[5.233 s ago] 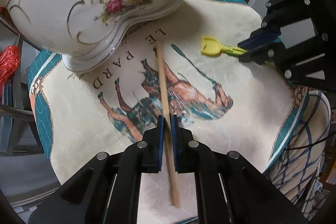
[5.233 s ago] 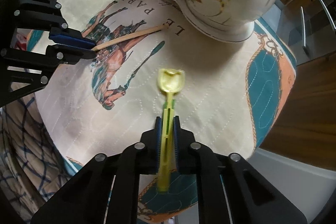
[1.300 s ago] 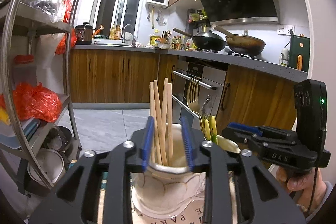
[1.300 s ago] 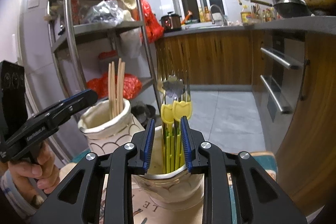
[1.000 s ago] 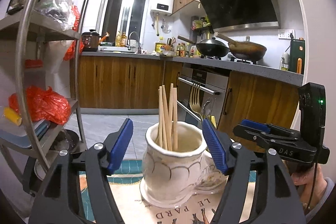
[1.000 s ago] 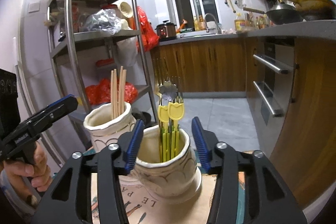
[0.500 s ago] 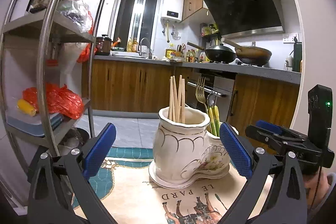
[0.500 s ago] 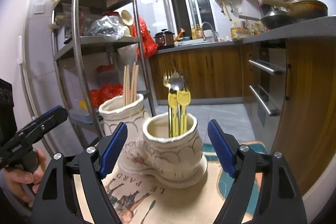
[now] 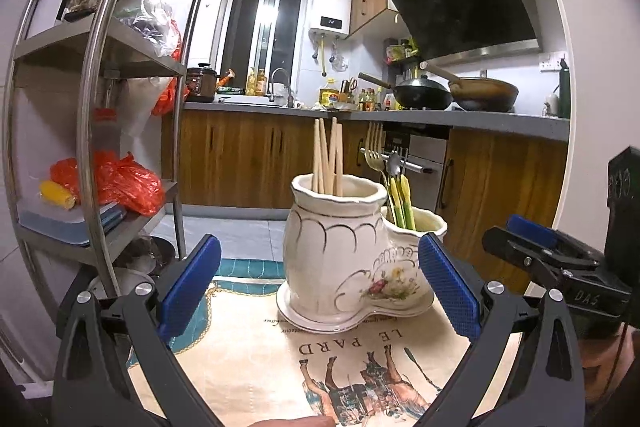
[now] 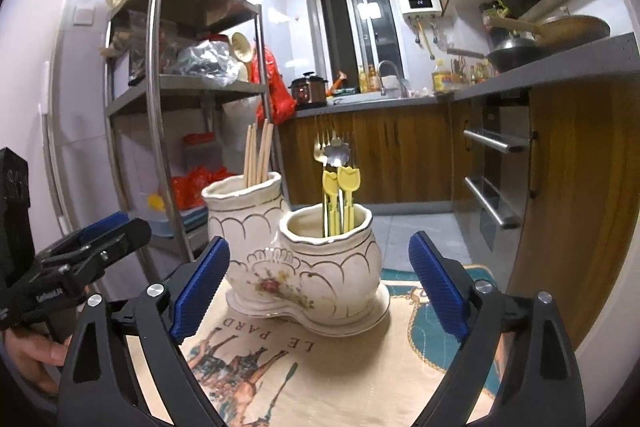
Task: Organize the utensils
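We list one ceramic holder (image 9: 352,267) on a horse-print cloth (image 9: 280,367). Chopsticks (image 9: 328,159) stand in its taller cup; yellow spoons (image 10: 340,203) and a fork (image 9: 374,151) stand in the lower cup. Our left gripper (image 9: 316,287) and right gripper (image 10: 318,287) hang near it, jaws wide apart, holding nothing.

Home kitchen: wok (image 9: 421,94), range hood (image 9: 464,7).

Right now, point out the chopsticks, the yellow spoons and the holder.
chopsticks (image 9: 328,157): left wrist view, on the shafts above the taller cup's rim.
yellow spoons (image 10: 340,181): right wrist view, on the tulip-shaped bowls.
holder (image 10: 320,267): right wrist view, on the shorter cup's front wall.
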`<state>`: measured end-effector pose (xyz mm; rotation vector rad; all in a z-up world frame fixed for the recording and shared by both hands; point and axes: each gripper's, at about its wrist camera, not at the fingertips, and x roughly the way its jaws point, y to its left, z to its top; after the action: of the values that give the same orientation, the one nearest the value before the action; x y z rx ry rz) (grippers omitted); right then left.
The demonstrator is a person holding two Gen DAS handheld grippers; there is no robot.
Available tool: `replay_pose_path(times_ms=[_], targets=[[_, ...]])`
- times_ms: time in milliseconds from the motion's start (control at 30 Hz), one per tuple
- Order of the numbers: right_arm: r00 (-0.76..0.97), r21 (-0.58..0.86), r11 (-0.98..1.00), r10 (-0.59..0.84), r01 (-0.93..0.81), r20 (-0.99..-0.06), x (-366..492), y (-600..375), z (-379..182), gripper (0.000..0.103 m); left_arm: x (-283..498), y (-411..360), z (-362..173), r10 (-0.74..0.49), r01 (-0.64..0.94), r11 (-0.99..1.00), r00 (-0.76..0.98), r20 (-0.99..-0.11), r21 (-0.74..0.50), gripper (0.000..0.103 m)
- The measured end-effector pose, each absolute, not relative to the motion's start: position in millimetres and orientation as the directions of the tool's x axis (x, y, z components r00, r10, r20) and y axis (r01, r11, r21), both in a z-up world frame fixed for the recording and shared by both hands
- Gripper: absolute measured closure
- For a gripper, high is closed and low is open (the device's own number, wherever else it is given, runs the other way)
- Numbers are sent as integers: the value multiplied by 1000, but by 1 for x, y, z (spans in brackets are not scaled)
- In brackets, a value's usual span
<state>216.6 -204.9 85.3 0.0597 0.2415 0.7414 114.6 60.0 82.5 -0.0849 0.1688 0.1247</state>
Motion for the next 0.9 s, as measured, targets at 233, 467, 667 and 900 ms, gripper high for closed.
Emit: replay_pose_path(times_ms=[233,467,667,900], targets=[[712,118,740,670,-662,-210,216,-199,80,12,116,56,76,107,-119,991,983,-150,-68,6],[717,112,746,664,-657,-213,216,-199,80,12,116,62,76,115,-131,986,981,-155,-99,6],[715,96,745,663,-661,-221,214,-196,79,12,117,61,76,114,-129,988,981,-155,-88,6],[715,95,745,662,-660,-227,215,-197,78,12,117,61,76,112,-126,988,981,-156,-86,6]])
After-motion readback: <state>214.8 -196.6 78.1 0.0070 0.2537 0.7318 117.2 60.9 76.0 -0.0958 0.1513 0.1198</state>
